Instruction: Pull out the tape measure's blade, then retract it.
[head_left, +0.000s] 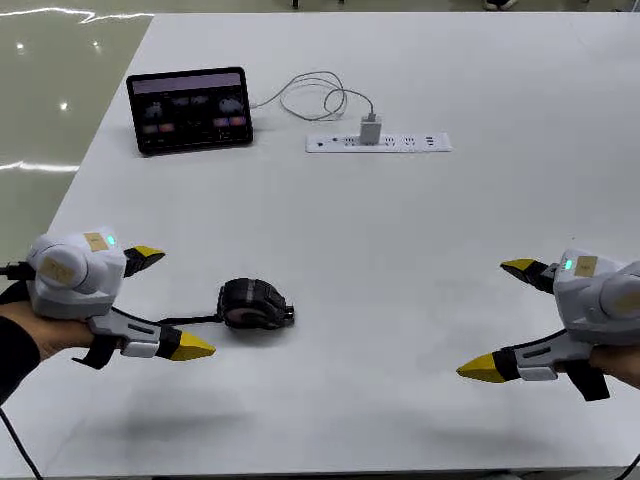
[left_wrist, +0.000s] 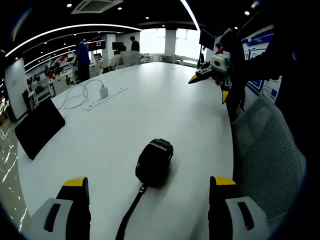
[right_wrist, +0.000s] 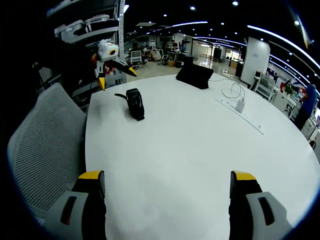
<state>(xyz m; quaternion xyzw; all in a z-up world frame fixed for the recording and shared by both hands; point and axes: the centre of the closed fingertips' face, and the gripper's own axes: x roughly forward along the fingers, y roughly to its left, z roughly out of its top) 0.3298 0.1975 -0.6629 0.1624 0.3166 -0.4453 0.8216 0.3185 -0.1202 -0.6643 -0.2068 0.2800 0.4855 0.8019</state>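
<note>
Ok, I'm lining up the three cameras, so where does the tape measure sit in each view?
Head view: tape measure lower left of centre, on the white table.
Left gripper view: tape measure at centre, just above the gap between the jaws.
Right gripper view: tape measure upper left, near the table edge.
Shared landmark: power strip with a white charger plugged in, on the table in every view.

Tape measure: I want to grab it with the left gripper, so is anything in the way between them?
Nothing visible does. Bare white tabletop lies between the open yellow-tipped left gripper and the round black tape measure, whose own black strap trails toward that gripper.
</note>
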